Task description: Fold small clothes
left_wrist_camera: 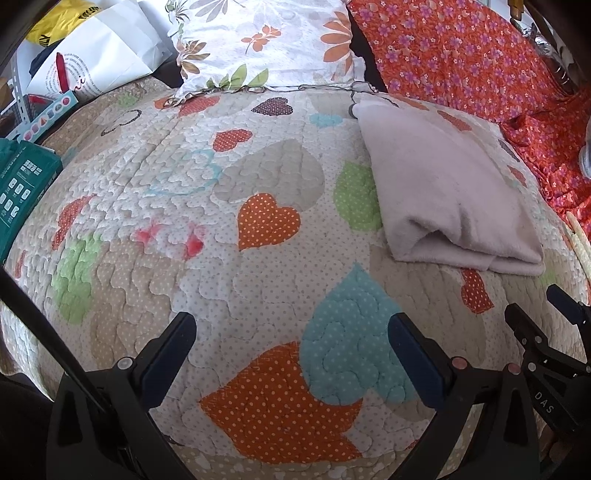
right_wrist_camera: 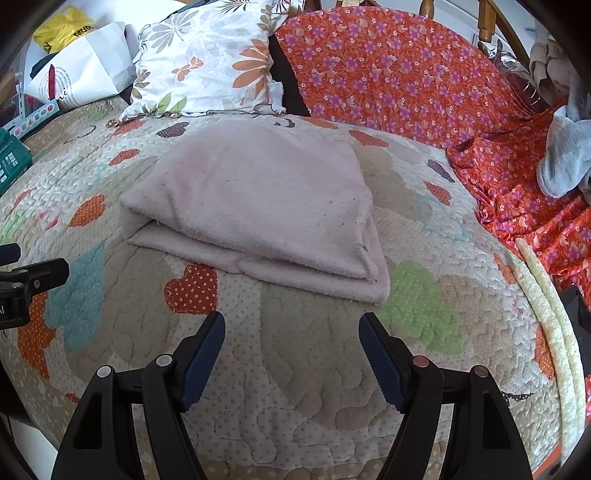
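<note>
Nearest the lens, left tongs (left_wrist_camera: 293,341) spread wide, fingers apart over an orange and a teal heart of the quilt (left_wrist_camera: 258,369), gripping nothing. Right tongs (right_wrist_camera: 291,341) likewise released, parted over a beige patch of the same quilted bedspread, nothing between the fingers. Visible too at the lower right edge of the left wrist view, just beside the left tongs.

Folded pale-pink cloth (right_wrist_camera: 255,206) lying flat on the quilt, straight ahead of the right tongs and apart from them; in the left wrist view (left_wrist_camera: 443,184) off to the right, well clear of the left fingers. Layered edges facing the cameras, a rounded fold at its near left corner. Long axis, seen from the right wrist, roughly left to right across the bed, slightly skewed with the right end nearer.

Behind it, a flowered pillow (right_wrist_camera: 207,66) leaning against the head of the bed, next to an orange floral sheet (right_wrist_camera: 406,74). Grey garment, possibly a sock (right_wrist_camera: 565,158), on that sheet at far right. Off the bed's left side, a white paper bag (left_wrist_camera: 103,55) with something dark inside, contents too small to tell, a yellow bag (left_wrist_camera: 62,18) behind it, and a teal box (left_wrist_camera: 22,177) nearer.
</note>
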A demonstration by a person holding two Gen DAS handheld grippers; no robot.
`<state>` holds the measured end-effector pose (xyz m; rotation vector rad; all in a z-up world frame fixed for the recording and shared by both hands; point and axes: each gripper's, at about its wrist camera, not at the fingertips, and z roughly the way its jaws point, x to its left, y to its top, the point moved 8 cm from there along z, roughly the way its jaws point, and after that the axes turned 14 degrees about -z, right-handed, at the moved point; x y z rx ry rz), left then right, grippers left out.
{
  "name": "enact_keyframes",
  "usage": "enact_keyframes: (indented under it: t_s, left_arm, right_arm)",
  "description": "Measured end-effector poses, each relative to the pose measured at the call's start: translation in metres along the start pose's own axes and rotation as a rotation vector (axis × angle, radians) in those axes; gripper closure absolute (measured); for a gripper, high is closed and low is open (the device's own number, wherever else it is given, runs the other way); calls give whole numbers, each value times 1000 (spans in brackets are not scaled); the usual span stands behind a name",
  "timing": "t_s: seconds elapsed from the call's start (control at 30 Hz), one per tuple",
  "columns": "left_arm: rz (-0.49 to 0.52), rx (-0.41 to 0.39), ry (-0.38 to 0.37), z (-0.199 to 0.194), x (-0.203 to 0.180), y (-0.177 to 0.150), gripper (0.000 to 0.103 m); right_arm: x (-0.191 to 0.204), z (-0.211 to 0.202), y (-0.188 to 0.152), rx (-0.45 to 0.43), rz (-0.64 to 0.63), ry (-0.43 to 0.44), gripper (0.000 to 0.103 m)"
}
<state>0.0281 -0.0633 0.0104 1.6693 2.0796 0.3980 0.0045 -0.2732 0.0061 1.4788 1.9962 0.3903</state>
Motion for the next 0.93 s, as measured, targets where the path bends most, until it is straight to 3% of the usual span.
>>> enact_keyframes:
  t_s: [0.93]
  left_arm:
    - [0,5,1,5,0,-2,0]
  right_arm:
    - [27,-3,2,-22,-43,55,22]
